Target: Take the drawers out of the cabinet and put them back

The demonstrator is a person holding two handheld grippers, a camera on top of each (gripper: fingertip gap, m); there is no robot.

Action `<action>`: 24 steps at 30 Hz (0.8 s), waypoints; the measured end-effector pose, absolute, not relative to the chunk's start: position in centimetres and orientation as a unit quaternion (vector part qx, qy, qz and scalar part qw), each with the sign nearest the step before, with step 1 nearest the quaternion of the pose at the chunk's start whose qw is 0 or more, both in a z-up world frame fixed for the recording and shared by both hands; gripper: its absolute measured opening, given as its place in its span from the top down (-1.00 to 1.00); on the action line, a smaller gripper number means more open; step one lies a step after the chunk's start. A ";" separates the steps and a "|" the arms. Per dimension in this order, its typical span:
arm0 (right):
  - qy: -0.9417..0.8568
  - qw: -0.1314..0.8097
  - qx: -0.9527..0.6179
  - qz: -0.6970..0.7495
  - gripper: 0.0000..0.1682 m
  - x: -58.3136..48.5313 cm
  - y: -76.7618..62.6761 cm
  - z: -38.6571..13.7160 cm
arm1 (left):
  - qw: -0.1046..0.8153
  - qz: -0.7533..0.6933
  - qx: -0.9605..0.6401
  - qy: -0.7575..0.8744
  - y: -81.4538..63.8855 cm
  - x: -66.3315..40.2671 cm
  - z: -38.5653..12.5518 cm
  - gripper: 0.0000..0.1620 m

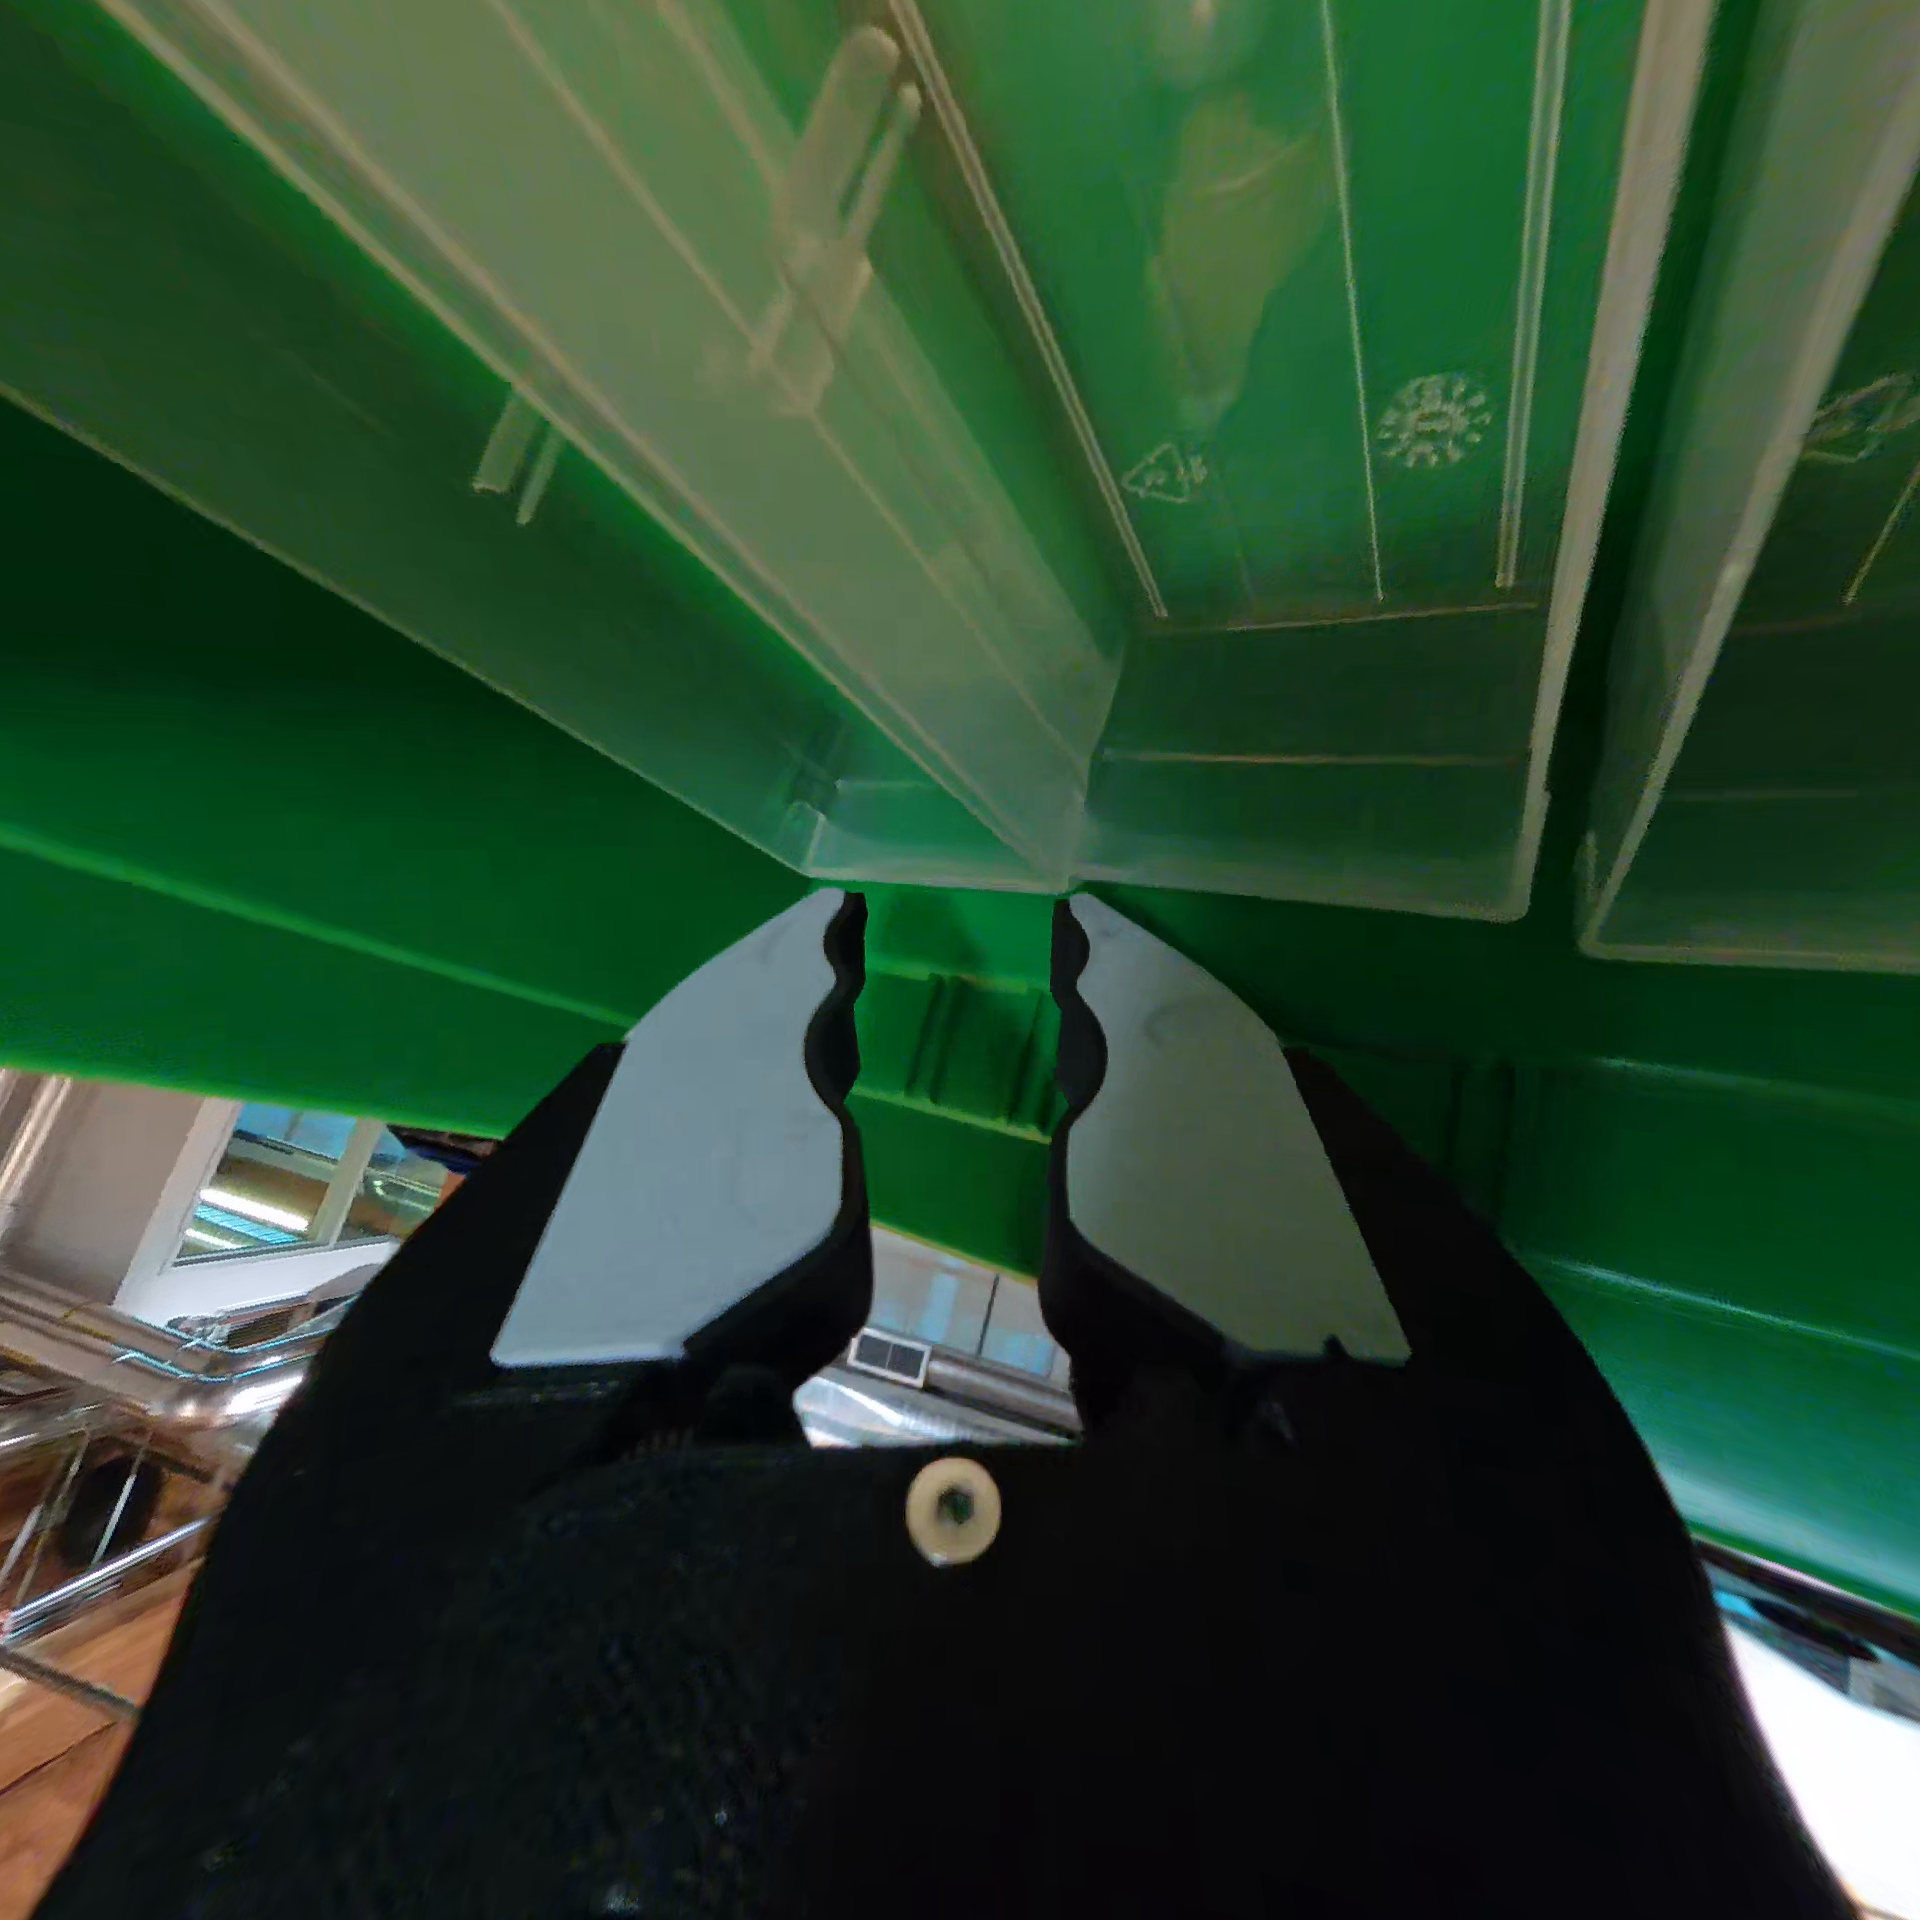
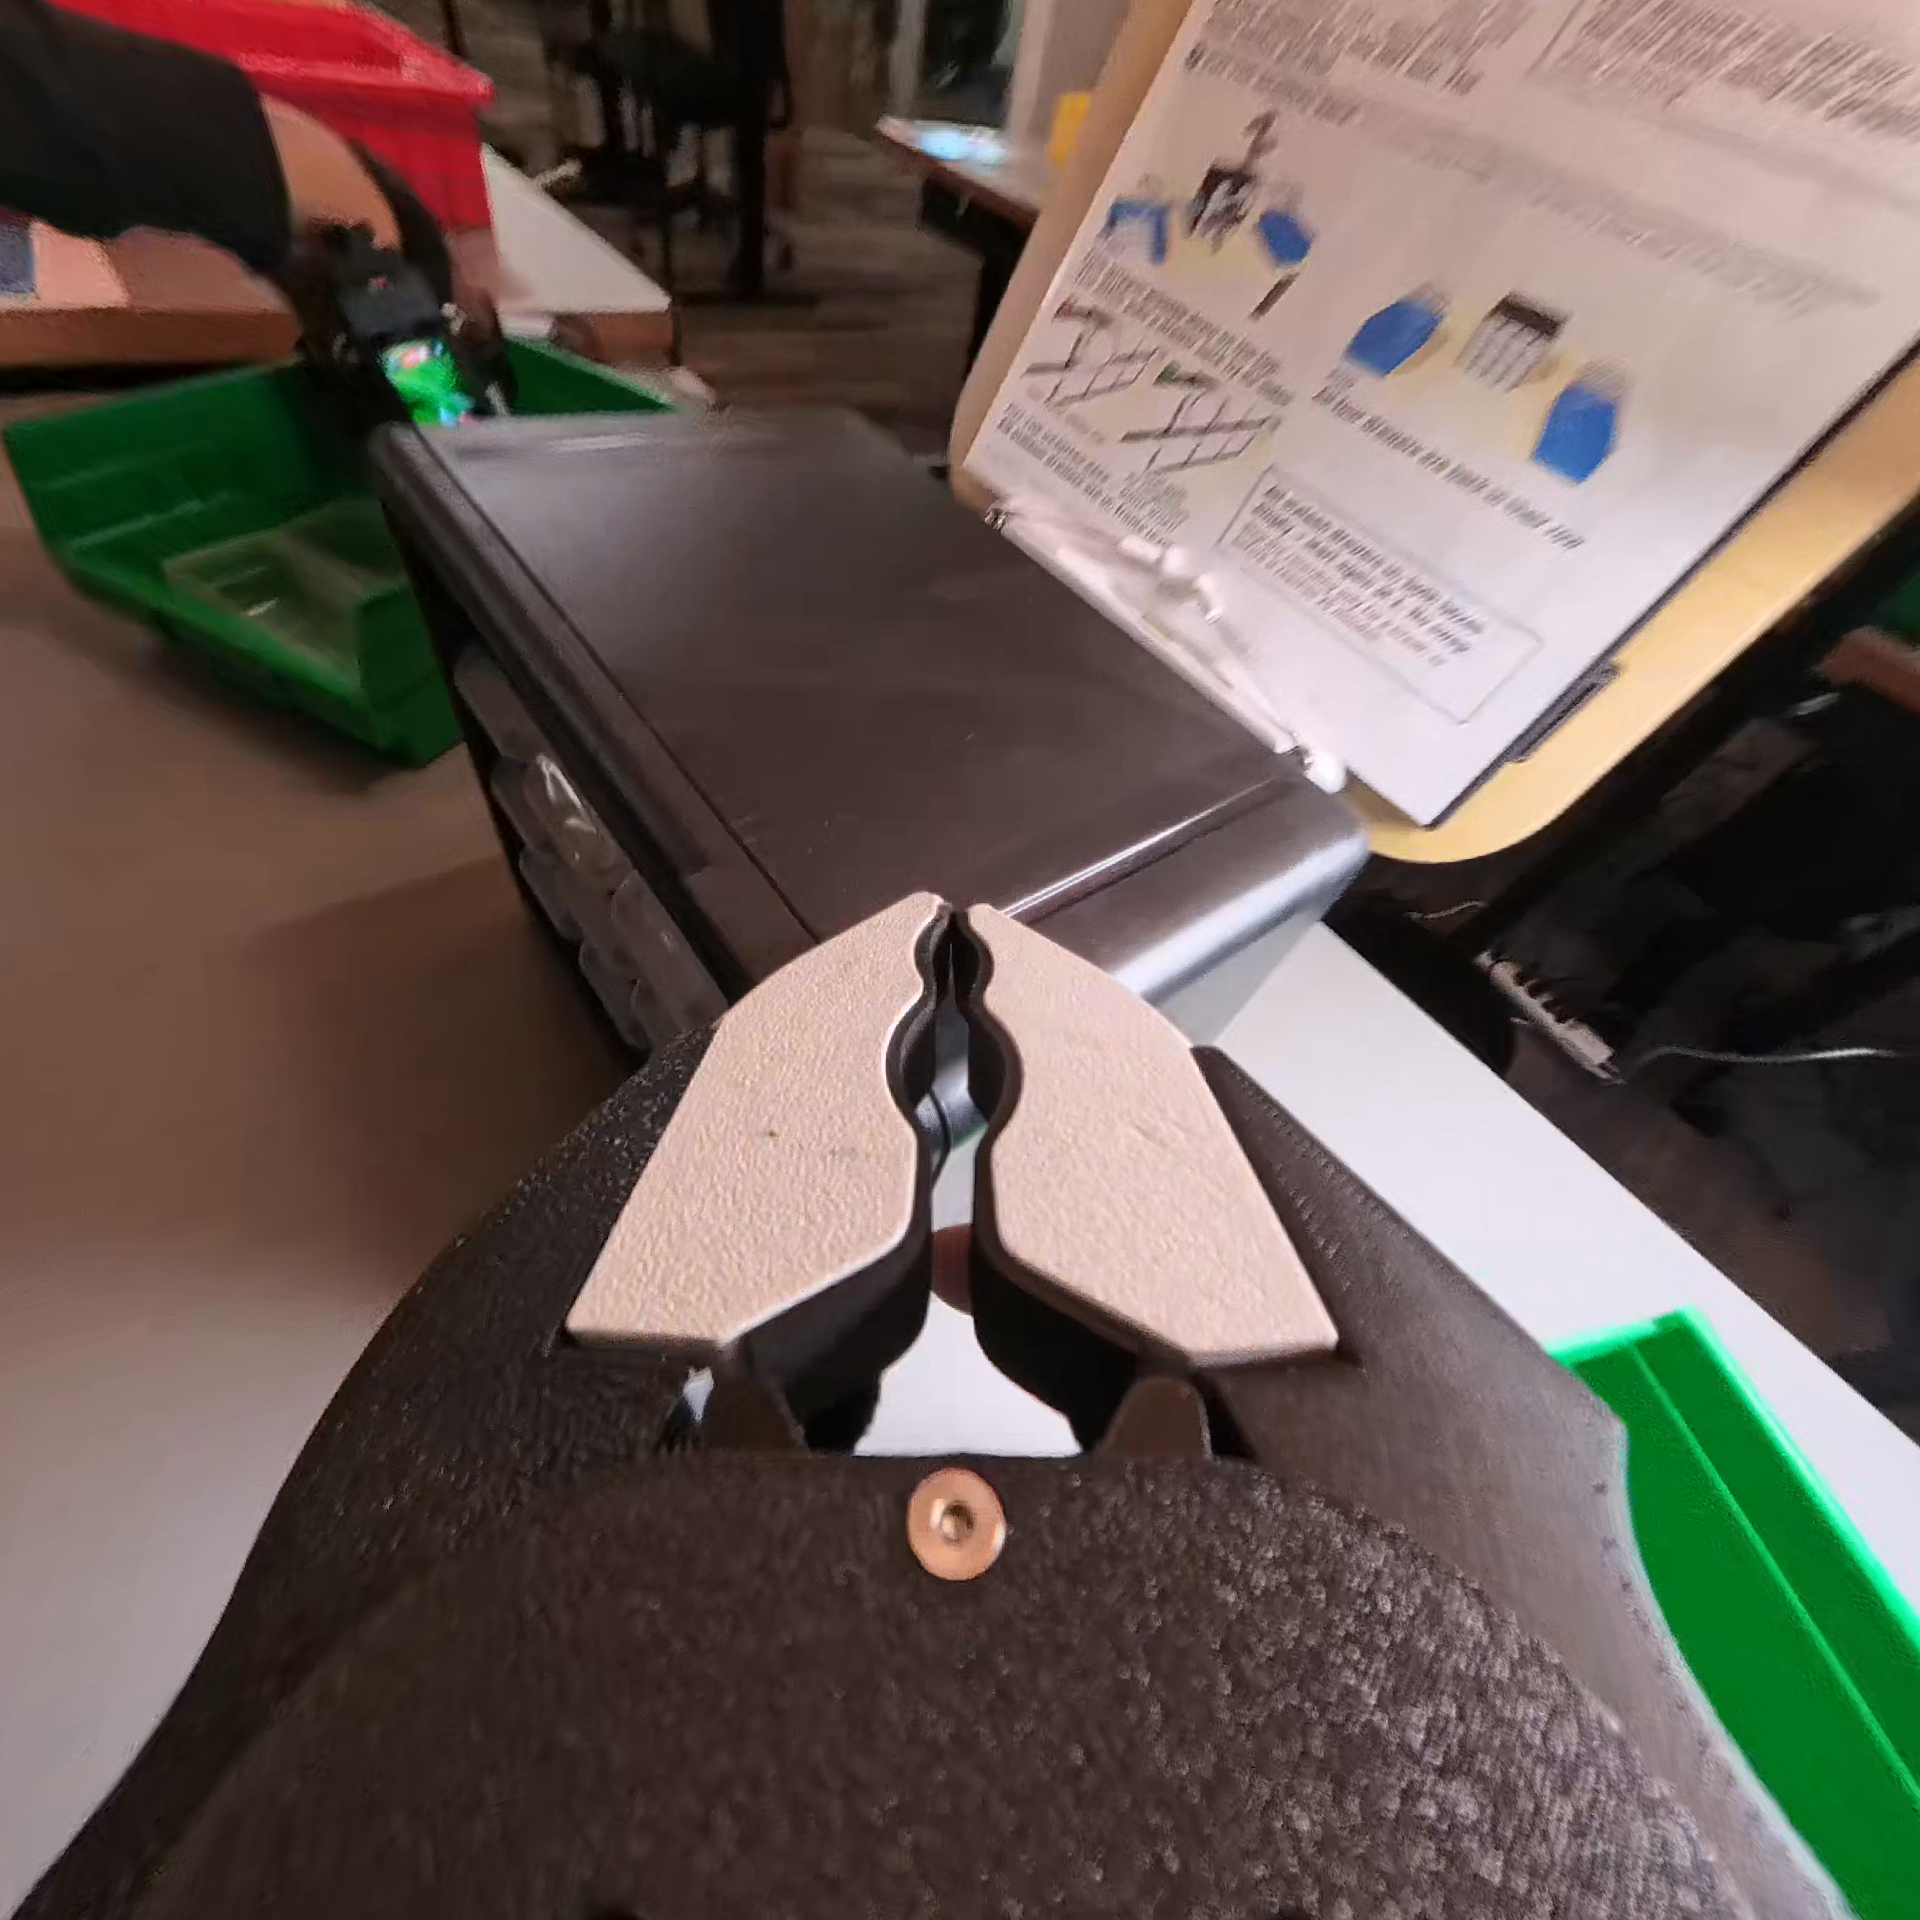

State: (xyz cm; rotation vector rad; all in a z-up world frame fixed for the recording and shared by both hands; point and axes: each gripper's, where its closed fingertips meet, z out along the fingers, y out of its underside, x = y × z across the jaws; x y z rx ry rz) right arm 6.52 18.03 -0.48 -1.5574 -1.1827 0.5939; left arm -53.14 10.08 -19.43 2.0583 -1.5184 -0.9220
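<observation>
Just above the spread left hand-held gripper [image 1: 958, 914] sits a clear drawer [image 1: 935, 623]; the right hand-held gripper [image 2: 951, 920] is pressed together beside the cabinet [image 2: 831, 644].

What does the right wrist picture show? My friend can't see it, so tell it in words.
A closed gripper points at the near corner of a dark cabinet standing on a pale table. Beyond the cabinet sits a green bin holding clear drawers, with the other gripper over it. A printed sheet stands propped at right.
</observation>
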 end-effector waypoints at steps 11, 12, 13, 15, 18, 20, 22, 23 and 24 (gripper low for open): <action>-0.475 0.507 -0.658 0.291 1.00 6.4 18.4 -0.6 | 0.225 -0.348 0.708 -0.571 10.3 -53.6 -19.8 0.69; -0.465 0.502 -0.668 0.293 1.00 6.6 18.8 -0.9 | 0.224 -0.349 0.707 -0.573 10.3 -53.7 -19.8 0.74; -0.460 0.499 -0.674 0.291 1.00 6.8 19.1 -1.2 | 0.224 -0.348 0.708 -0.572 10.2 -53.7 -19.8 0.87; -0.453 0.499 -0.671 0.311 1.00 6.7 19.1 -1.2 | 0.218 -0.351 0.708 -0.572 10.0 -54.0 -20.0 1.00; -0.452 0.495 -0.671 0.318 1.00 6.7 19.2 -1.2 | 0.192 -0.364 0.702 -0.582 10.5 -53.9 -20.0 1.00; -0.451 0.497 -0.669 0.320 1.00 6.7 19.2 -1.2 | 0.168 -0.373 0.698 -0.587 11.0 -53.9 -19.9 0.95; -0.446 0.497 -0.668 0.329 1.00 6.7 19.2 -1.2 | 0.144 -0.385 0.690 -0.596 11.6 -53.8 -19.7 0.84; -0.442 0.496 -0.669 0.334 1.00 6.7 19.2 -1.2 | 0.133 -0.389 0.684 -0.603 11.9 -53.7 -19.6 0.78; -0.440 0.495 -0.669 0.339 1.00 6.7 19.2 -1.2 | 0.123 -0.392 0.676 -0.611 12.2 -53.6 -19.5 0.72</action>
